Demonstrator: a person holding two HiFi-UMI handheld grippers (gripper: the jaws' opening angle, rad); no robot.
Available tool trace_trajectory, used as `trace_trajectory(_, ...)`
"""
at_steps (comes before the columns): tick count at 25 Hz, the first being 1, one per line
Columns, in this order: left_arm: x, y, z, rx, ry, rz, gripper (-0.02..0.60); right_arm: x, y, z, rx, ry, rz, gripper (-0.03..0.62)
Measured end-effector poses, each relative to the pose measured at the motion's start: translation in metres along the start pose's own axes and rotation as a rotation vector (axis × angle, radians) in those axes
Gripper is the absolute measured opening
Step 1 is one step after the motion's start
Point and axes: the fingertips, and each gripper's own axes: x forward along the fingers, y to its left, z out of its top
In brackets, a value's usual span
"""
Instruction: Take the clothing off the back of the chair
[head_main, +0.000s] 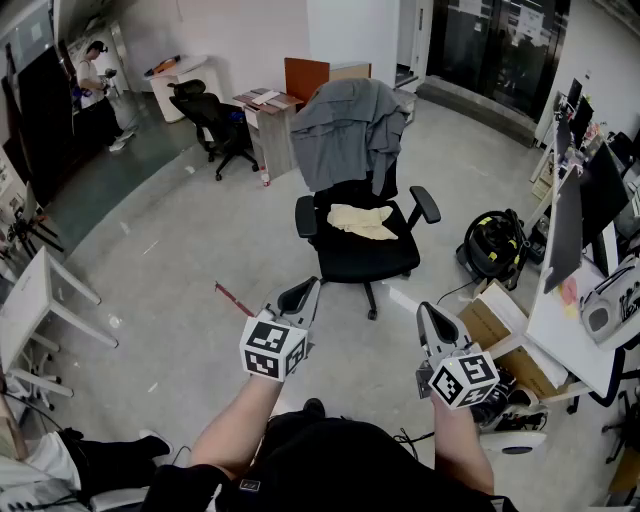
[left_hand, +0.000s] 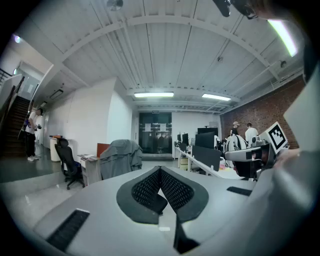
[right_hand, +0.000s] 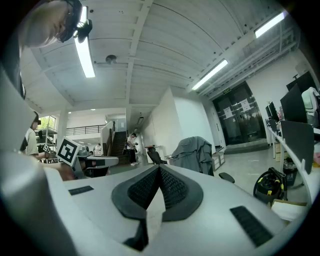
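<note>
Left gripper (head_main: 310, 285) and right gripper (head_main: 423, 309) aim at the chair (head_main: 362, 260), fingers (left_hand: 148, 190) closed.

In the head view the clothing (head_main: 340, 130) covers the whole back of the chair (head_main: 350, 258), so the backrest is hidden. What the pale cloth (head_main: 362, 221) on the seat is cannot be told. At lower left a person's leg (head_main: 95, 462) is cut off by the edge, and at the right edge the table (head_main: 565, 340) is cut off too. In the left gripper view the left gripper (left_hand: 160, 169) hides the chair's seat and base. Two people (left_hand: 242, 132) at right are too small to make out.
</note>
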Motion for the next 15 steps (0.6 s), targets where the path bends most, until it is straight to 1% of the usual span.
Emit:
trace_trajectory(6,0.005,0.013,0.010,-0.008,-0.009,0.007,0.002,0.007,-0.011,0.018,-0.022,-0.024,-0.017,0.012)
trace_trajectory(12,0.013,0.004,0.016,-0.016,-0.021,-0.005,0.002,0.001,-0.016,0.020,-0.036,-0.029,-0.016,0.012)
trace_trajectory(15,0.013,0.002,0.018,0.001,-0.028,0.006,0.002,-0.006,-0.017,0.019,-0.036,-0.041,-0.010,0.012)
